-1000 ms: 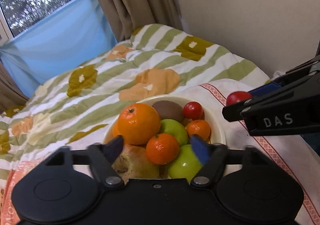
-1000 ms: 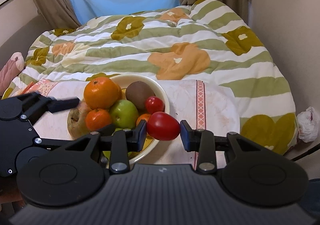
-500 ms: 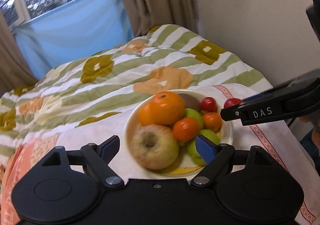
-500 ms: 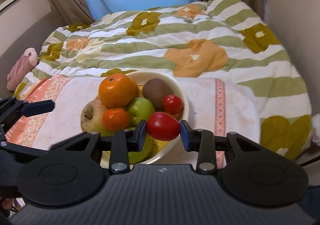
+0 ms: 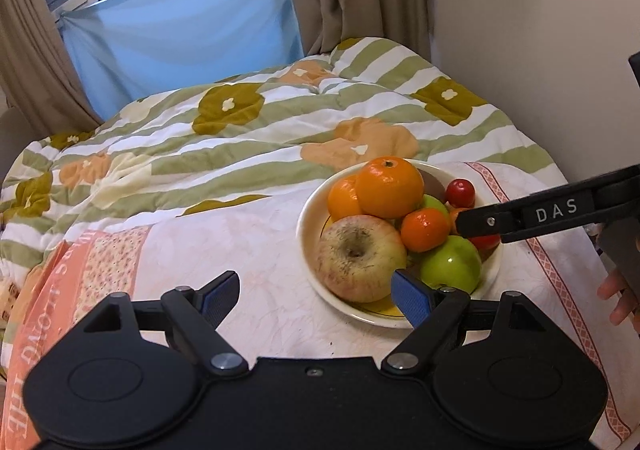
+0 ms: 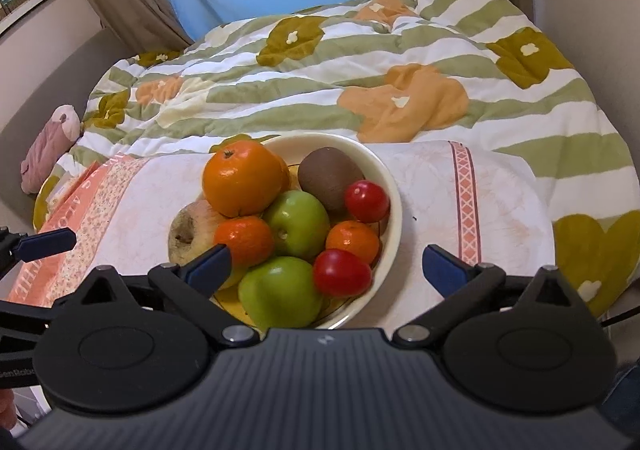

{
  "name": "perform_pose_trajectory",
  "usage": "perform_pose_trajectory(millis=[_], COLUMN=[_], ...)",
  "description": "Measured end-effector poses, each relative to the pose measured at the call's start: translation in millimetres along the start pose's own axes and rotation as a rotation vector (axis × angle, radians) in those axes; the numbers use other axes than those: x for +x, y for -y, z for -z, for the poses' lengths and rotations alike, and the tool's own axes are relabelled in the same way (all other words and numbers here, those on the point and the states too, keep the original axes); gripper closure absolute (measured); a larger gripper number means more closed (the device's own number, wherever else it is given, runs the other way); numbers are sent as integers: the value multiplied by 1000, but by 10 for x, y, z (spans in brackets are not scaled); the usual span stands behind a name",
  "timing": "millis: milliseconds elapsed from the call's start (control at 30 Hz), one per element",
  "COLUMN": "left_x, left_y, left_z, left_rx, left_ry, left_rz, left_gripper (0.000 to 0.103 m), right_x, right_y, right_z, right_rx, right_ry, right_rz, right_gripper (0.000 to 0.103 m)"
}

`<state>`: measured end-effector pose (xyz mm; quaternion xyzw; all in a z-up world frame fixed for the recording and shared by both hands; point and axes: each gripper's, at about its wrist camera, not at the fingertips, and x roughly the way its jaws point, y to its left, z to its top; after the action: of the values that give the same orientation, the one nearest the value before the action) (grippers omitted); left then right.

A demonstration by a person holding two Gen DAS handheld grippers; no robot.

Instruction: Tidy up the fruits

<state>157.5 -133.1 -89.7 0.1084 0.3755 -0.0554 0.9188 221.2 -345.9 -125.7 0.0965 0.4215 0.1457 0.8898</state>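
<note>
A second ago the right gripper (image 6: 325,263) was clamped on a red tomato (image 6: 342,273); its jaws have just sprung wide apart, and the tomato now lies free in the cream bowl (image 6: 394,194), at the near right of the pile. The left gripper (image 5: 316,290) has drawn away to the left, so the bowl that sat between its fingers now sits off its right finger.

Left to right, the bowl holds a russet apple (image 6: 192,228), a large orange (image 6: 242,178) on top, a small mandarin (image 6: 244,240), two green apples, one in the middle (image 6: 298,224) and one at the front (image 6: 280,292), a brown kiwi (image 6: 330,178), a second mandarin (image 6: 352,242) and a second small tomato (image 6: 367,201) by the far right rim. The bowl stands on a white cloth with pink borders (image 6: 466,190) spread over a green-striped flowered quilt (image 6: 400,50).

The left gripper's jaws are spread, holding nothing, the right blue pad (image 5: 412,296) over the bowl's near rim. The right gripper's open jaws straddle the bowl's front edge, touching no fruit.
</note>
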Motion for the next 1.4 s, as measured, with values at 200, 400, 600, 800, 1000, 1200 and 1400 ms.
perform_pose_trajectory(millis=[200, 400, 600, 800, 1000, 1200, 1400], left_x=[-254, -745, -1293, -1682, -1881, -1933, -1933], left_y=[-143, -386, -692, -1004, -1178, -1226, -1270], left_z=[-23, -61, -81, 1, 195, 359, 389], left_rx=[-20, -58, -100, -137, -161, -156, -151], left_ry=[27, 83, 128, 148, 142, 129, 128], left_rz=[6, 7, -28, -31, -31, -19, -14], left_gripper=[16, 17, 8, 1, 0, 0, 0], right_x=[-353, -975, -1645, -2087, -2195, -2144, -2108], right_y=[-215, -584, -1071, -1512, -1830, -1948, -2006], right_z=[-21, -77, 1, 185, 493, 715, 753], right_rx=[-39, -51, -55, -64, -79, -35, -22], right_ry=[55, 136, 198, 216, 181, 133, 118], right_rz=[27, 55, 129, 208, 273, 272, 291], right_gripper=[0, 0, 0, 0, 0, 0, 0])
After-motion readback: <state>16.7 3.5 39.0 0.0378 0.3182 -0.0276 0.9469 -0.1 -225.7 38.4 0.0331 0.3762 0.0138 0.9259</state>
